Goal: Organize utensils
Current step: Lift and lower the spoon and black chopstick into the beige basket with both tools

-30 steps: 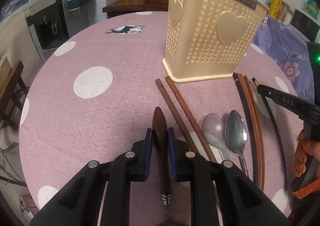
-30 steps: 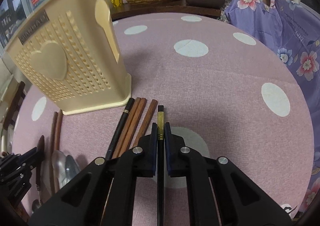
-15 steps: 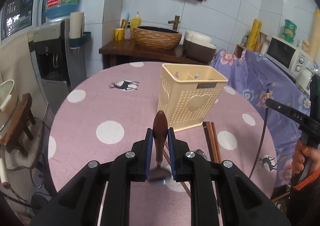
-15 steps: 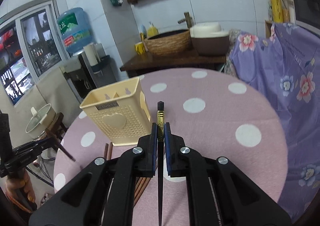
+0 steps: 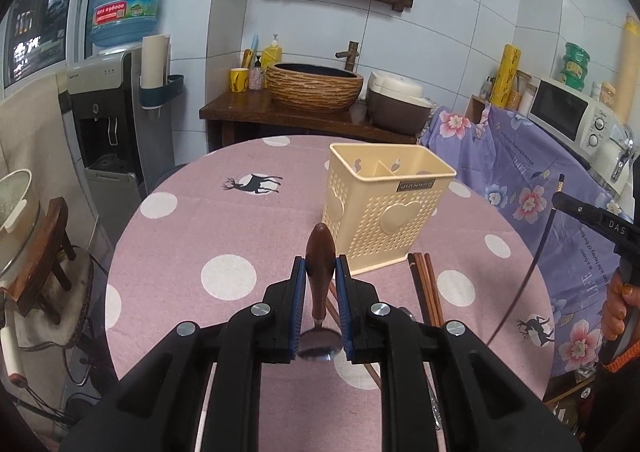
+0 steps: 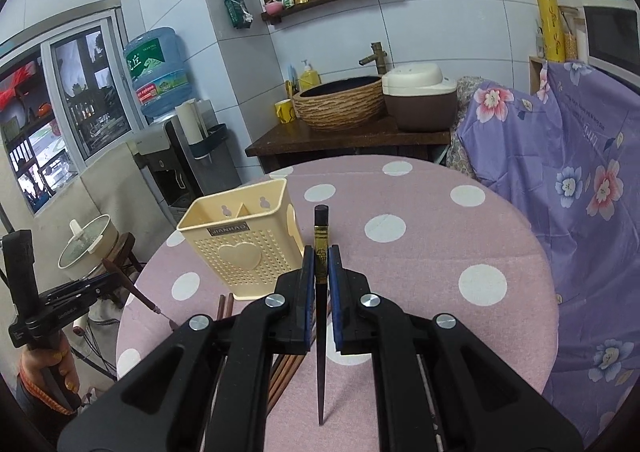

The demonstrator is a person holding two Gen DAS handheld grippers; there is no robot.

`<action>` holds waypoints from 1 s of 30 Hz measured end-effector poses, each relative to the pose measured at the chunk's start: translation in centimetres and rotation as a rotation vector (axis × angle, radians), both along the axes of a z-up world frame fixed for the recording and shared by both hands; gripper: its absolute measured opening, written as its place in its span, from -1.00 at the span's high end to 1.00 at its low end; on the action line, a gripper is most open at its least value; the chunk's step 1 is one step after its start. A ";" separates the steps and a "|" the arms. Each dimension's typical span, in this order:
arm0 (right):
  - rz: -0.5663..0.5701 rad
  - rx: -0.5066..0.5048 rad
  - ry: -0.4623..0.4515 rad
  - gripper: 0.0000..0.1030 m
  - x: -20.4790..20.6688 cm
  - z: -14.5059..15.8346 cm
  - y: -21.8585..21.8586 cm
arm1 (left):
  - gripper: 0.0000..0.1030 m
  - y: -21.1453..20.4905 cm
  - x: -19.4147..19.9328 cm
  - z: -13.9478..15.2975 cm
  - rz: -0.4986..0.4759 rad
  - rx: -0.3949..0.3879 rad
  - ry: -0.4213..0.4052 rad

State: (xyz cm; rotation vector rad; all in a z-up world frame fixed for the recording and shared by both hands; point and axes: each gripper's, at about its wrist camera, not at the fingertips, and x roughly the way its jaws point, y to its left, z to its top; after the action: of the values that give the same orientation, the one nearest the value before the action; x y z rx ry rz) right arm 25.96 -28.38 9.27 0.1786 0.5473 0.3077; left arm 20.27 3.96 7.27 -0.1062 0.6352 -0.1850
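Left wrist view: I note my left tool [image 5: 321, 272] clamped on a wooden-handled spoon [image 5: 319, 260], my right tool [image 6: 321, 268] clamped on a black chopstick [image 6: 320, 292], both raised above the desk [image 5: 240, 220] near the holder [image 5: 384, 208].

Your cream utensil holder [image 5: 384, 212] stands upright on the table, its divided compartments showing nothing inside. You hold a brown-handled spoon [image 5: 319, 272] lifted, bowl toward you, and a black chopstick [image 6: 320, 312] with a gold band. Brown chopsticks [image 5: 427, 288] lie beside the holder.
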 end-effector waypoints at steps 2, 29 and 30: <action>0.006 -0.009 -0.016 0.85 0.0 0.9 0.3 | 0.69 0.0 -0.1 0.9 -0.007 0.001 -0.017; 0.011 -0.094 -0.160 0.85 9.0 11.1 10.1 | 0.69 -5.9 10.5 8.4 -0.015 0.023 -0.153; 0.009 -0.096 -0.147 0.85 9.3 10.1 10.2 | 0.69 -6.0 10.8 7.5 -0.017 0.027 -0.140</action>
State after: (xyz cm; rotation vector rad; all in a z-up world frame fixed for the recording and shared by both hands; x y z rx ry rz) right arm 35.22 -18.18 19.38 0.0595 0.4164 0.3002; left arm 31.05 -2.08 14.82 -0.0614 0.4994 -0.1982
